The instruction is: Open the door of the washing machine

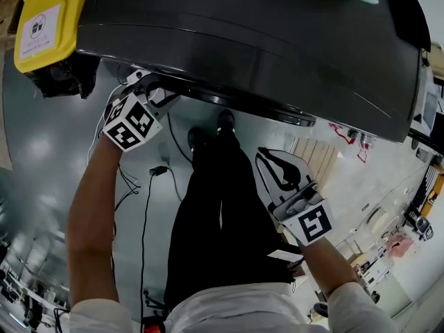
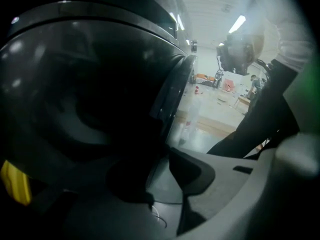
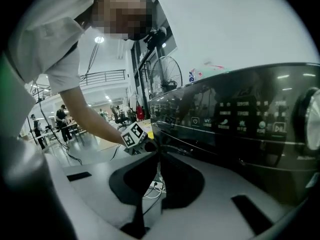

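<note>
The dark washing machine (image 1: 263, 40) fills the top of the head view, and its round door (image 2: 75, 99) bulges large in the left gripper view. My left gripper (image 1: 154, 89) reaches up to the door's left rim (image 2: 167, 104). That rim runs down between the jaws of the left gripper (image 2: 157, 151), which close on it; the left pad is lost in shadow. My right gripper (image 1: 274, 165) hangs free in front of the machine, lower right, its pads (image 3: 177, 179) together with nothing held. In the right gripper view the left gripper's marker cube (image 3: 134, 136) sits by the door's edge.
A yellow bag (image 1: 45, 19) lies on the machine's top left corner. The control panel (image 3: 250, 119) and a dial (image 3: 312, 119) face the right gripper. Cables (image 1: 149, 186) trail on the grey floor beside the person's black trousers (image 1: 222, 220). Workbenches stand far right.
</note>
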`<action>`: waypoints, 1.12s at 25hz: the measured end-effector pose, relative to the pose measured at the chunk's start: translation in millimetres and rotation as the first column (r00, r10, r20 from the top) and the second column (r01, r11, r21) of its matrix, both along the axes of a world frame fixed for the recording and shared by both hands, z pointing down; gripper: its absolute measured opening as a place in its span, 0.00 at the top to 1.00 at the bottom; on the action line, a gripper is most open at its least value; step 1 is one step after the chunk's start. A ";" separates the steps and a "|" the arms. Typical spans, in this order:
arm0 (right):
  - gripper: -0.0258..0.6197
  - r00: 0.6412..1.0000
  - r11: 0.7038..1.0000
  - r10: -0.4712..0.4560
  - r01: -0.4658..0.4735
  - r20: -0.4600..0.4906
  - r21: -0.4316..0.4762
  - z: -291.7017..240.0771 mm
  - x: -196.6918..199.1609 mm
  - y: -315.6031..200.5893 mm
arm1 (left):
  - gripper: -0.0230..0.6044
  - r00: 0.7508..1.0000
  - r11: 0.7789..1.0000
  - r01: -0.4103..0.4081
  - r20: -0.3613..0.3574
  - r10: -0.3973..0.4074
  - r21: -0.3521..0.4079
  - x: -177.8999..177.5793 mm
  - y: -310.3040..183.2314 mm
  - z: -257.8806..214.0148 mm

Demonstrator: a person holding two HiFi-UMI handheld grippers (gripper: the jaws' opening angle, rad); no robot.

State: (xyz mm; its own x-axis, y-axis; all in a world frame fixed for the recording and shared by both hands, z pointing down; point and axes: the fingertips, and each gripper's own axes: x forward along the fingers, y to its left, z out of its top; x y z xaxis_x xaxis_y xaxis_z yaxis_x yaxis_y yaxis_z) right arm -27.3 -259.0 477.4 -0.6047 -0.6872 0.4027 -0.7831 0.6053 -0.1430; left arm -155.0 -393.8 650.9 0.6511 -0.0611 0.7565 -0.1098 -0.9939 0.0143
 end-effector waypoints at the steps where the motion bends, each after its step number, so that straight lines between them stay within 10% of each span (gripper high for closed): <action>1: 0.89 1.000 1.000 0.012 -0.012 -0.004 0.003 -1.7 3.4 4.3 | 0.77 1.000 1.000 0.006 0.003 -0.006 -0.006 -0.7 1.1 0.5; 16: 0.89 0.982 0.978 0.187 -0.187 0.011 0.095 0.2 47.9 73.8 | 0.76 0.994 0.995 0.103 0.041 -0.103 -0.010 -5.8 0.1 6.0; 20: 0.89 0.981 0.980 0.194 -0.193 -0.025 0.045 14.3 58.2 120.0 | 0.79 0.999 0.999 0.019 0.035 -0.018 -0.051 -26.9 56.5 10.3; 24: 0.89 0.972 0.972 0.230 -0.228 -0.039 0.047 16.0 71.6 148.8 | 0.77 0.965 0.968 0.236 -0.097 -0.244 -0.087 -31.1 147.1 8.5; 28: 0.89 0.956 0.949 0.293 -0.291 0.003 0.124 -4.6 81.3 169.5 | 0.77 0.913 0.913 0.391 -0.076 -0.401 -0.116 -30.6 203.0 5.2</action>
